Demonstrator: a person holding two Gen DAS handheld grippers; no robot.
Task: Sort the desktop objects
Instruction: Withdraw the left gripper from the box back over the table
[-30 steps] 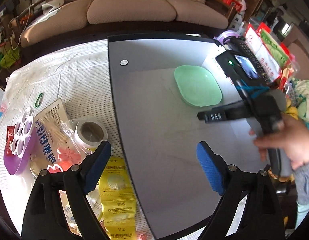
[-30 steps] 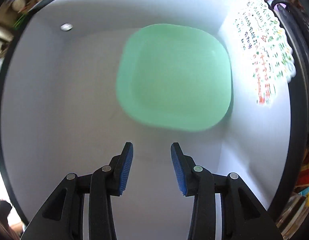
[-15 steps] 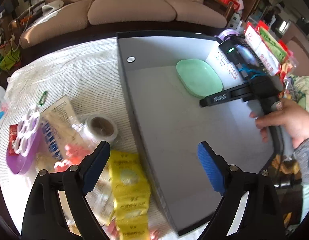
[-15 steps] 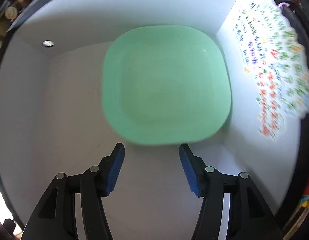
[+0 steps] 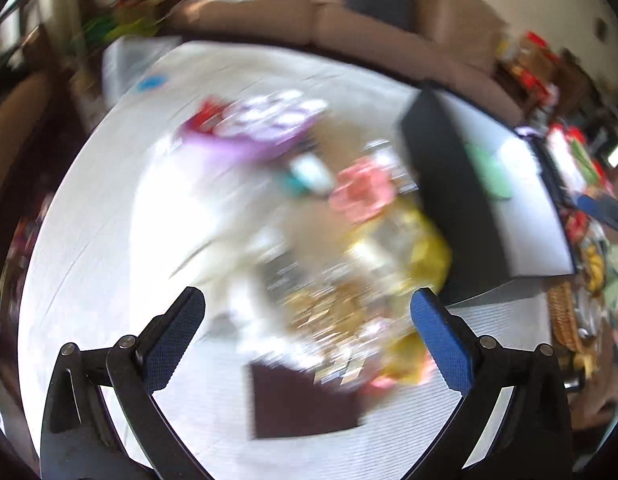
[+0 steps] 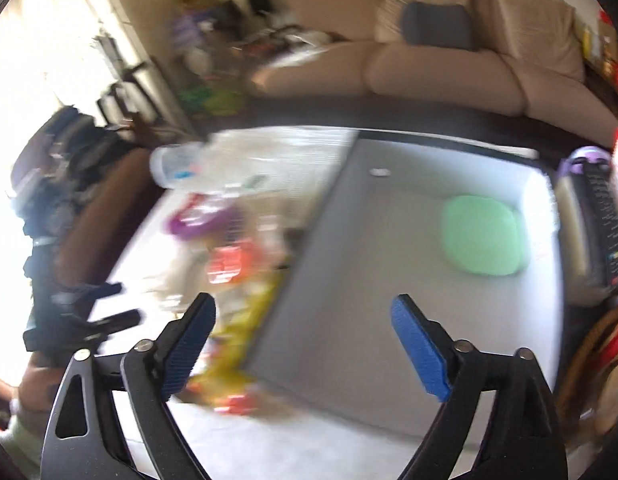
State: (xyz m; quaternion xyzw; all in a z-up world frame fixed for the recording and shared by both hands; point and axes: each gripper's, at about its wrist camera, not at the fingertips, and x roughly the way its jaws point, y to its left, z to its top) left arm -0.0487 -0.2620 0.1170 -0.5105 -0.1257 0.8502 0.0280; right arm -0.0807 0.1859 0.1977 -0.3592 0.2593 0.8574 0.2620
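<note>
We find the left gripper [image 5: 307, 338] with its blue-padded jaws spread wide and nothing between them, held above a heap of small items [image 5: 349, 248] on the white striped tablecloth [image 5: 89, 240]. Motion blur is heavy in this view, so we can identify the heap only in part: a purple tray [image 5: 245, 136], a pink piece [image 5: 363, 190], yellow packets [image 5: 425, 248] and a dark flat rectangle [image 5: 305, 400] lying nearest the gripper. The right gripper [image 6: 303, 344] is likewise wide open and empty, positioned over the near left edge of the grey storage box [image 6: 349, 280]. A green plate [image 6: 483, 236] lies flat on the box floor toward its far right corner, apart from both grippers. The heap sits just beside the box's left wall, on the cloth. A brown sofa [image 6: 429, 64] stands behind the table. In the right wrist view, what appears to be the left gripper shows as a dark blurred shape at the left edge.
</note>
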